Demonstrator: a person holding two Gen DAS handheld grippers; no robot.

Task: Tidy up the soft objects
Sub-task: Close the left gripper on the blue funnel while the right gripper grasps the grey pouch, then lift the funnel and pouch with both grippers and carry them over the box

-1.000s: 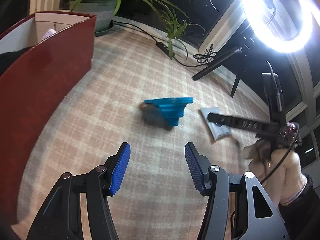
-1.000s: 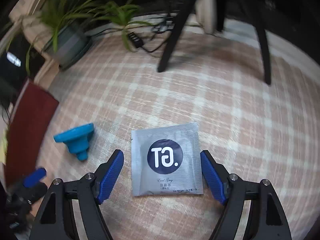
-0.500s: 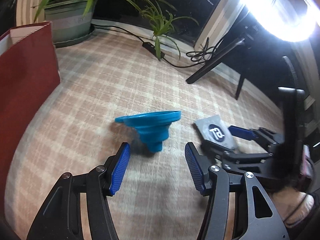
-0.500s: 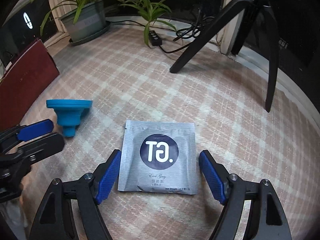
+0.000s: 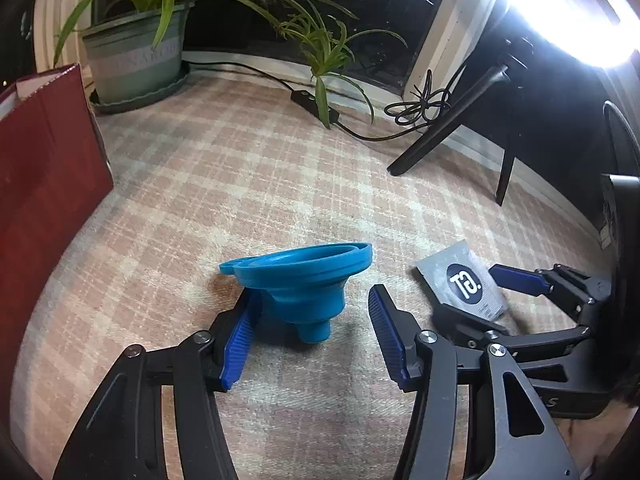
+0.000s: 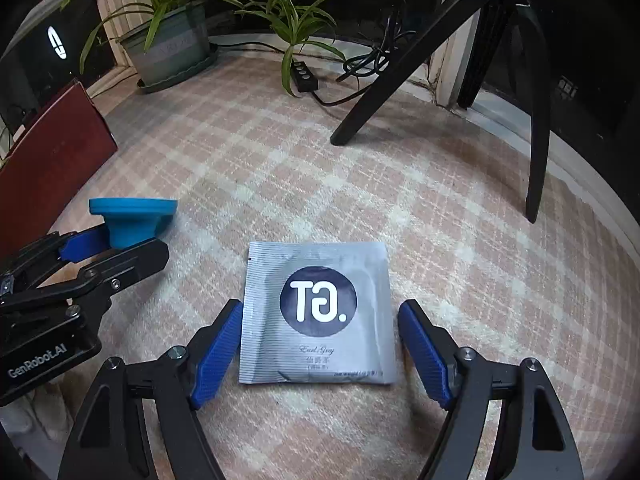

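Observation:
A blue collapsible silicone funnel [image 5: 304,284] lies on the plaid cloth with its spout toward me. My left gripper [image 5: 312,328] is open with its fingers on either side of the funnel, low over the cloth. A flat grey tea sachet [image 6: 318,312] with a dark round logo lies between the fingers of my right gripper [image 6: 320,344], which is open. The sachet [image 5: 464,284] and the right gripper [image 5: 496,300] also show in the left wrist view. The funnel [image 6: 132,216] and the left gripper [image 6: 112,246] show at the left of the right wrist view.
A dark red box [image 5: 44,168] stands at the left. A potted plant [image 5: 136,64] is at the back left. A power strip and cables [image 5: 316,104] run along the back edge. Black tripod legs [image 6: 400,68] stand at the back right under a bright ring light [image 5: 560,8].
My left gripper has moved forward and down until its fingers straddle the funnel. My right gripper has closed in slightly on the sachet.

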